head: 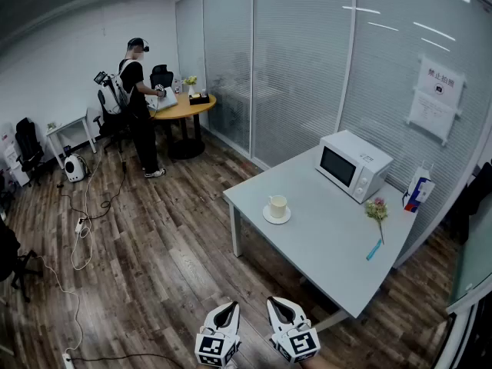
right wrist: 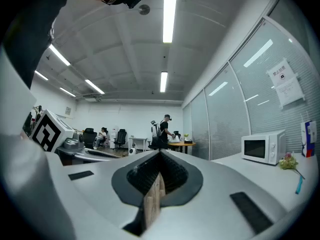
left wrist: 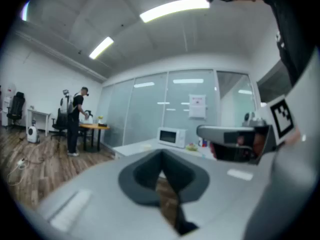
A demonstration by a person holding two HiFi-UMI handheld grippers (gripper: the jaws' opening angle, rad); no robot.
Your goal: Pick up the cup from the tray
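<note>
Head view only: cup stands upright on a small round tray, near the middle of the grey counter, w/ microwave behind it at the far edge, flower and blue pen off to the right. Neither tool view shows the cup clearly. Right tool view picks up microwave, flower, pen and the carton at its right edge, plus a seated person deep in the room. Standing person at the round table shows in all 3 views.

Left tool and right tool sit low at the bottom edge of the head view, side by side, tips fwd and angled slightly toward each other, marker cubes nearest the camera. Both are off the counter's near side, over wood floor, well apart from the cup. Each tool's own view shows jaws closed together, nothing btw them, only a thin slit w/ floor behind.
</note>
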